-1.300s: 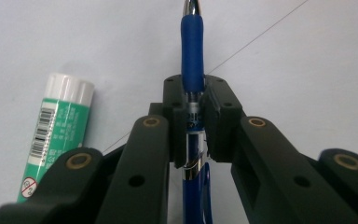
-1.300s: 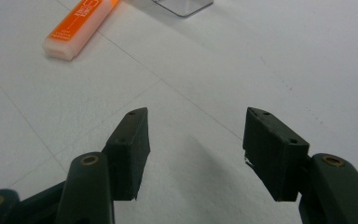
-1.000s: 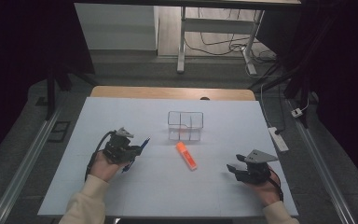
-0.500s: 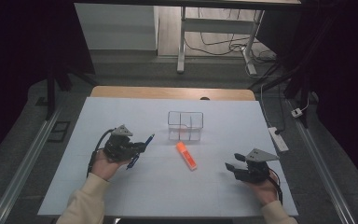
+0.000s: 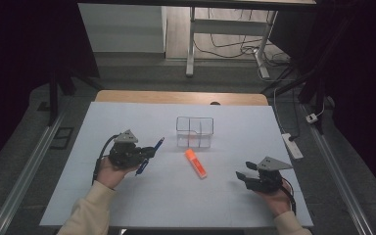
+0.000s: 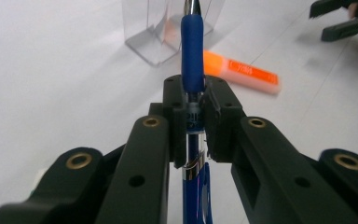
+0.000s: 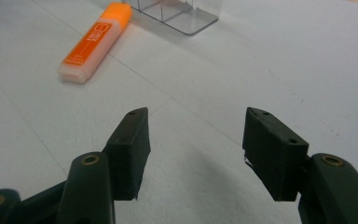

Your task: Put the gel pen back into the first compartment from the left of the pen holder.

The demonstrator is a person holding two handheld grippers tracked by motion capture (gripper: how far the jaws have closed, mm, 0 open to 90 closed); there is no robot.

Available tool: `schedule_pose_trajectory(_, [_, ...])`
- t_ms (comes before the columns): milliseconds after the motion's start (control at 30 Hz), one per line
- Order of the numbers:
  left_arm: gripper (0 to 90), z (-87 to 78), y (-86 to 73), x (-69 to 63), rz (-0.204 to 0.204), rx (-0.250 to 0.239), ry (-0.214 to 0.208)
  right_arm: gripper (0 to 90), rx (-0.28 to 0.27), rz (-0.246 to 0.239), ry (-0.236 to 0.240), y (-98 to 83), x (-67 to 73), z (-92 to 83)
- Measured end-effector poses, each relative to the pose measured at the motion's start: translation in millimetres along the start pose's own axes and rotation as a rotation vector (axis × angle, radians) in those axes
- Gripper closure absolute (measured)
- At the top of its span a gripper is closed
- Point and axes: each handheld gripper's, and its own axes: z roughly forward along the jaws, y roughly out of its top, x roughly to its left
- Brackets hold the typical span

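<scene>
My left gripper (image 5: 146,153) (image 6: 195,109) is shut on a blue pen (image 5: 150,156) (image 6: 192,60), whose tip points toward the clear plastic box (image 5: 195,131) (image 6: 168,28). An orange highlighter (image 5: 196,163) (image 6: 240,72) (image 7: 95,39) lies flat on the white table sheet (image 5: 176,205), just in front of the box. At the right of the high view my right gripper (image 5: 242,177) (image 7: 193,151) stands open over bare sheet, nothing between its jaws. It also shows at the top right of the left gripper view, as the right gripper (image 6: 340,18). The clear box (image 7: 179,11) sits at the top of the right gripper view.
The white sheet covers a wooden table (image 5: 176,97). A white power strip (image 5: 293,145) lies on the floor beside the right table edge. Metal rails (image 5: 24,166) run along both sides. Cables and a desk frame (image 5: 225,39) lie on the floor beyond the table.
The left gripper with the blue pen has drifted slightly toward the clear box. The right gripper has stayed where it was.
</scene>
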Motion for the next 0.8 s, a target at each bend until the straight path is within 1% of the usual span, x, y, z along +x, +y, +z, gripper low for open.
schedule_pose_trajectory(133, [79.8,-1.8,3.2,-3.1,0.013,-0.029,0.002,40.8,0.002,-0.007,-0.002,-0.7,-0.5,-0.5])
schedule_pose_trajectory(200, [79.8,-3.0,4.4,-3.4,0.003,-0.048,-0.006,40.8,-0.001,-0.008,-0.004,-1.0,-0.9,-1.5])
schedule_pose_trajectory(267, [79.8,-3.5,5.4,-3.5,0.005,-0.061,-0.006,40.8,-0.006,-0.008,-0.004,-1.0,-1.4,-2.5])
schedule_pose_trajectory(333, [79.8,-3.4,6.3,-3.7,0.003,-0.074,-0.017,40.8,-0.004,-0.009,-0.007,-0.8,-1.8,-3.5])
schedule_pose_trajectory(467, [79.8,-2.0,9.1,-5.0,0.008,-0.089,-0.021,40.8,-0.006,-0.015,-0.007,-0.6,-2.4,-4.3])
schedule_pose_trajectory(633, [79.8,1.9,14.1,-7.5,0.020,-0.104,-0.025,40.8,-0.011,-0.006,-0.005,-1.1,-4.1,-4.9])
schedule_pose_trajectory(800, [79.8,3.7,16.9,-10.3,0.027,-0.113,-0.025,40.8,-0.012,-0.008,-0.003,-1.4,-4.0,-5.1])
